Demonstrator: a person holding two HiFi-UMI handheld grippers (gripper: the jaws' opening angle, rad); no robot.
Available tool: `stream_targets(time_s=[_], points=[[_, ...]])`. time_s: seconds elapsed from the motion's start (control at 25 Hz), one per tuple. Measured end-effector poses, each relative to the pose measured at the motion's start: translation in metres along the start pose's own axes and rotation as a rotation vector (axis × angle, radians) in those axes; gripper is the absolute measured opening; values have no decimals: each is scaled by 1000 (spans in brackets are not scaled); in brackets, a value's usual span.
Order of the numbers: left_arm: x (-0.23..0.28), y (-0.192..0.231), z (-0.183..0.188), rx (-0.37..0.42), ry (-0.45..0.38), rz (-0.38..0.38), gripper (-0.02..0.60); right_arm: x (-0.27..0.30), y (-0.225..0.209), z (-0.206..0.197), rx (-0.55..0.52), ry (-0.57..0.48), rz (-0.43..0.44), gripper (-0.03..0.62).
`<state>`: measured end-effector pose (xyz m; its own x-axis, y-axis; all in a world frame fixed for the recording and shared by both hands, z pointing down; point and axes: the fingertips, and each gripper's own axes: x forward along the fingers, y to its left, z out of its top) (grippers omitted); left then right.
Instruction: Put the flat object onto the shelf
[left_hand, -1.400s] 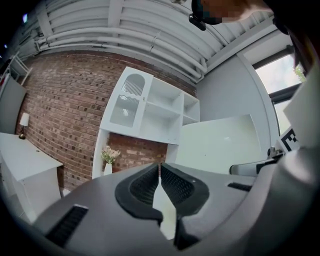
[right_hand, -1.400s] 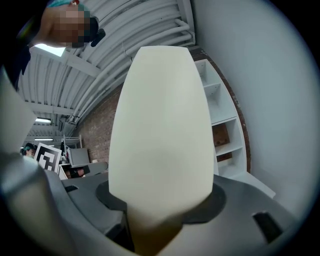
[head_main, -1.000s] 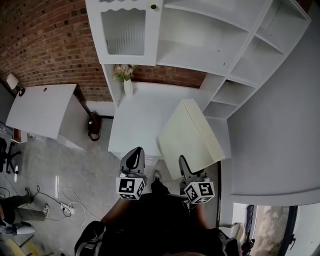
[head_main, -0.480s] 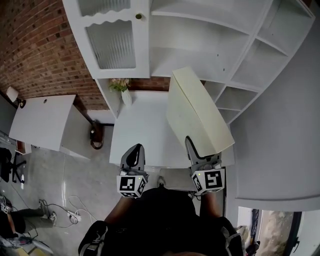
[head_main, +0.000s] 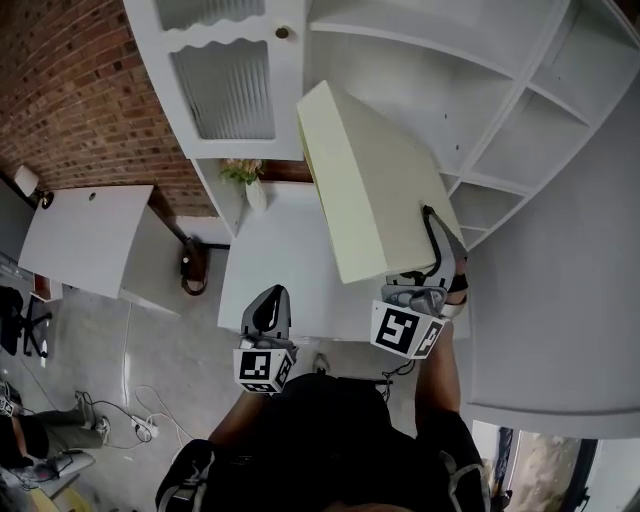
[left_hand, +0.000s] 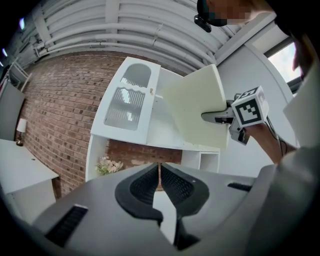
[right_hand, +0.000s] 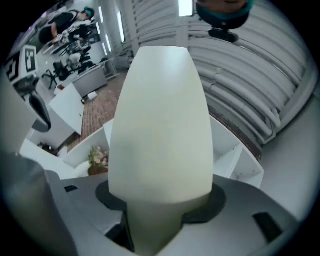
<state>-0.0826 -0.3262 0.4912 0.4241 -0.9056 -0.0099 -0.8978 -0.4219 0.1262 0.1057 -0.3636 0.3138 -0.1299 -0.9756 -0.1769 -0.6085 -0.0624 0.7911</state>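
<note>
The flat object is a pale cream board. My right gripper is shut on its near edge and holds it raised, tilted on edge, in front of the white shelf unit. In the right gripper view the board fills the middle, and the jaws of the right gripper clamp its lower end. The left gripper view shows the board and the right gripper up at the right. My left gripper hangs low over the counter's front edge, shut and empty, its pads meeting.
A cabinet door with ribbed glass stands left of the open shelves. A vase of flowers sits at the back of the white counter. A white desk and a brick wall lie to the left.
My right gripper has lifted the board from low over the counter up to the shelves and rolled it onto its edge. The left gripper has hardly shifted in view.
</note>
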Motion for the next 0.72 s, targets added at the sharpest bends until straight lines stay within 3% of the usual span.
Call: stream_targets(time_s=[0.28,0.72], points=[[3,1,-9,-4,15,18,21,44,10,-36,-271,133,-35,279],[22,11,-13,3,26,55,21,113,54,-86,-417,262,74,287]])
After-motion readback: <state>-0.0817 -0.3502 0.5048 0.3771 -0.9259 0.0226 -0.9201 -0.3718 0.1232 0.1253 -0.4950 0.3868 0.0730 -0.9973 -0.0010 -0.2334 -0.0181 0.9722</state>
